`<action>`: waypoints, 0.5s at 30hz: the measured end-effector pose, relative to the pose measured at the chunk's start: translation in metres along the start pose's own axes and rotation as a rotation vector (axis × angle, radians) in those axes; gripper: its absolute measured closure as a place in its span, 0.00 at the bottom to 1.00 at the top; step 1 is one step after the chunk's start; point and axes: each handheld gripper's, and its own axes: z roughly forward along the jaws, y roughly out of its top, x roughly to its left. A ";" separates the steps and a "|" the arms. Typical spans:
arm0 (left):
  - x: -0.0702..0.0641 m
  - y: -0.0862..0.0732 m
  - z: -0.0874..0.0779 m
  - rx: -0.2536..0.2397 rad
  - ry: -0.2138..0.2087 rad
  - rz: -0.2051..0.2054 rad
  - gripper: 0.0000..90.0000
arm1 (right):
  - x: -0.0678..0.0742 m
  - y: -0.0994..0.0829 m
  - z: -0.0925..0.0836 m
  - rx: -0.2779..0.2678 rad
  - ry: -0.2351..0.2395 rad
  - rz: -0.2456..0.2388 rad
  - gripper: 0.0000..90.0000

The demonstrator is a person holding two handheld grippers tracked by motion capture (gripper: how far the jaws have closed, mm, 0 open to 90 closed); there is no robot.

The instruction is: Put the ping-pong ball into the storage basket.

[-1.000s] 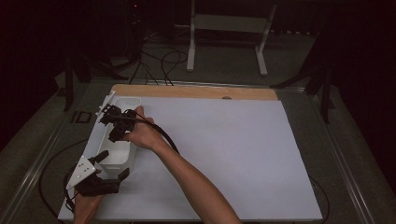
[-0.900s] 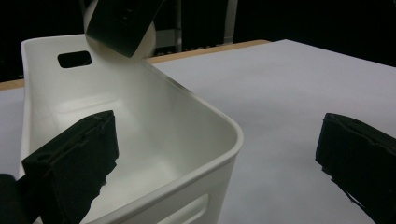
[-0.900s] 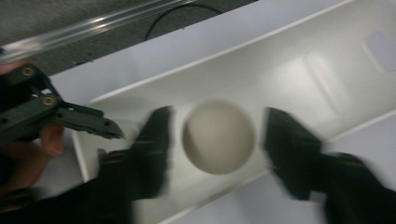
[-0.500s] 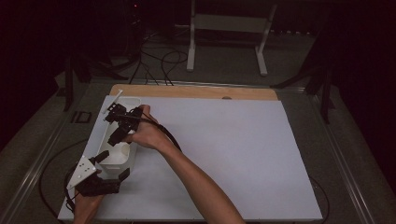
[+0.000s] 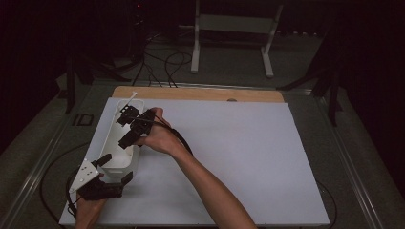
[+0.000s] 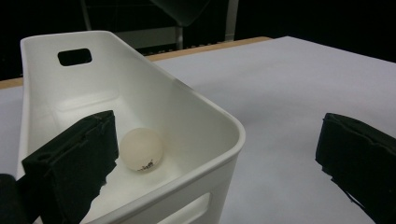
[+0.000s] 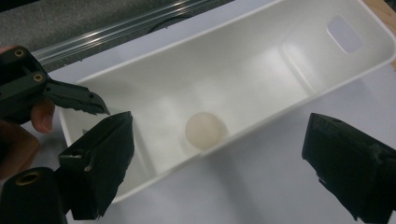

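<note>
A long white bin (image 5: pixel 122 164) lies at the left of the white table sheet. A pale ball (image 6: pixel 141 149) (image 7: pixel 204 130) rests on its floor near the near end. My right gripper (image 5: pixel 128 126) (image 7: pixel 222 135) hovers over the bin and points down at the ball. Its jaws have just opened and stand wide with nothing gripped. My left gripper (image 5: pixel 114 168) (image 6: pixel 215 135) is open astride the bin's near corner (image 6: pixel 205 107), one jaw inside and one outside, neither pressing the wall. A black part of the left gripper (image 7: pixel 79 100) pokes in beside the bin's wall (image 7: pixel 261 51).
The white sheet (image 5: pixel 248 152) stretches free to the right of the bin. A wooden strip (image 5: pixel 198 93) runs along the table's far edge. Behind it stand a white frame (image 5: pixel 234 28) and cables on the dark floor.
The right hand and its gripper have shifted slightly to the right over the bin. The left gripper has stayed put at the bin's near end.
</note>
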 end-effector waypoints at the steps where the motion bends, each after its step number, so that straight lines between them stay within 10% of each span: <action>1: 0.000 0.000 0.000 0.000 0.000 0.000 0.00 | -0.001 -0.001 -0.001 -0.002 -0.003 -0.003 0.10; 15: 0.000 0.000 0.001 0.006 0.006 0.001 0.00 | -0.013 -0.018 -0.019 -0.032 -0.025 0.026 0.10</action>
